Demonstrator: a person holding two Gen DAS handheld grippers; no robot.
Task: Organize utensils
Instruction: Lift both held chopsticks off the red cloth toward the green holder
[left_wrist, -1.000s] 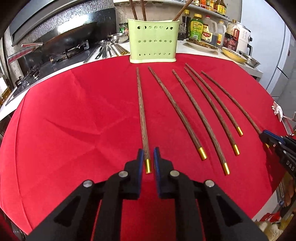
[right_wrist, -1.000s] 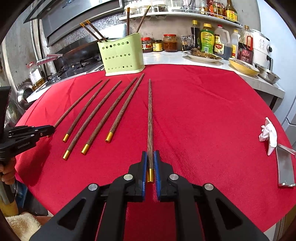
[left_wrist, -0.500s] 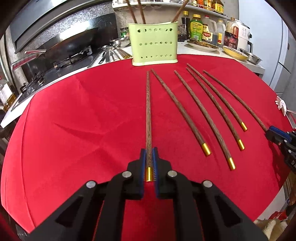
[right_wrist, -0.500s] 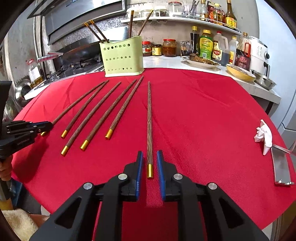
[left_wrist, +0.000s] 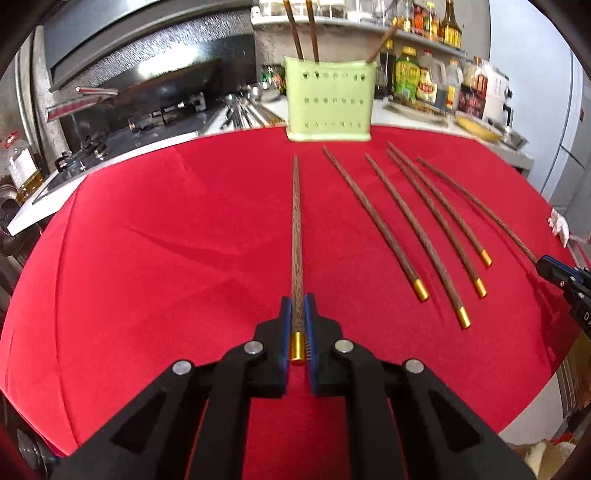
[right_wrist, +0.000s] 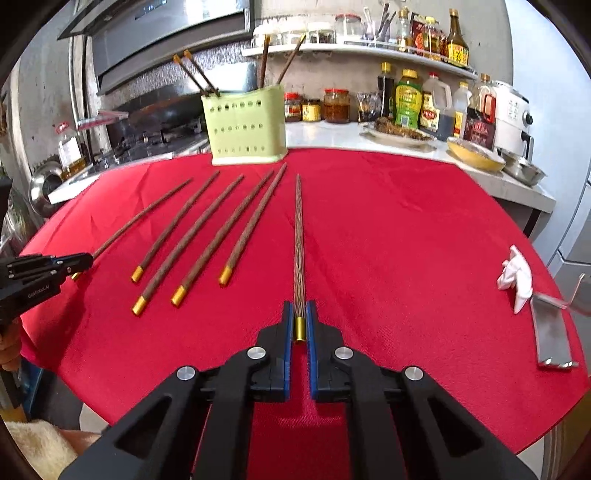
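Right gripper reclosed on chopstick, level

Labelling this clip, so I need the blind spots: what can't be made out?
Left wrist view: the inside of the holder, hidden by its wall.
Left wrist view: the right gripper, cut by the frame edge; its fingers hide the end of its chopstick.
Right wrist view: the bottles, labels too small to read.
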